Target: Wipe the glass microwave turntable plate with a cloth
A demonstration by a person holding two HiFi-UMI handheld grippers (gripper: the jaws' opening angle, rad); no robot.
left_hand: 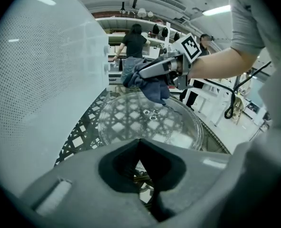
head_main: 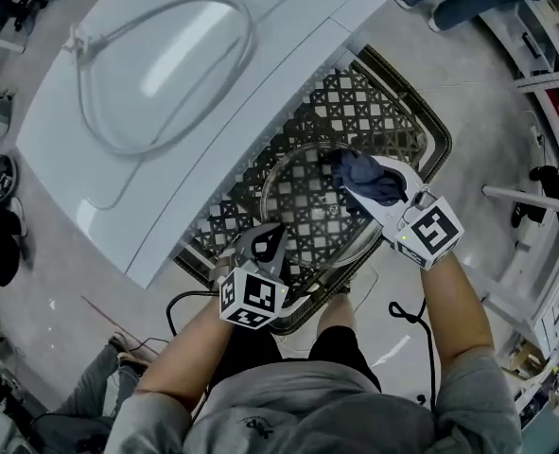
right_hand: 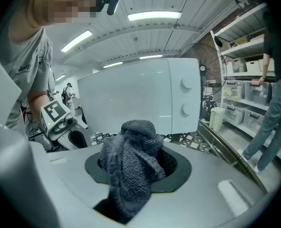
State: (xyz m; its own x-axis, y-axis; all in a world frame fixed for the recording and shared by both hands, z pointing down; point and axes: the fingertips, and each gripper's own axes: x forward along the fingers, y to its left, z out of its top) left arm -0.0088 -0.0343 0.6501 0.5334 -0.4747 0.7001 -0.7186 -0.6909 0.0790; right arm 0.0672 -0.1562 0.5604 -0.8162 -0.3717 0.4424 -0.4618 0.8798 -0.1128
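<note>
R gripper [head_main: 362, 180] pinching cloth [right_hand: 133, 160] over plate [head_main: 303, 197], L gripper [head_main: 265, 244] looks clamped on near rim: keep cloth flat, light circular sweeps.

Bright, even light from ceiling tubes [right_hand: 154, 16]; glare streaks the microwave [head_main: 180, 64] top. Gripper views bend at the edges, corners black, nearest parts perhaps slightly soft.

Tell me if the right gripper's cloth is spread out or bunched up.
Bunched up: the cloth is a crumpled wad clamped in the right gripper, folds drooping over the glass plate.
</note>
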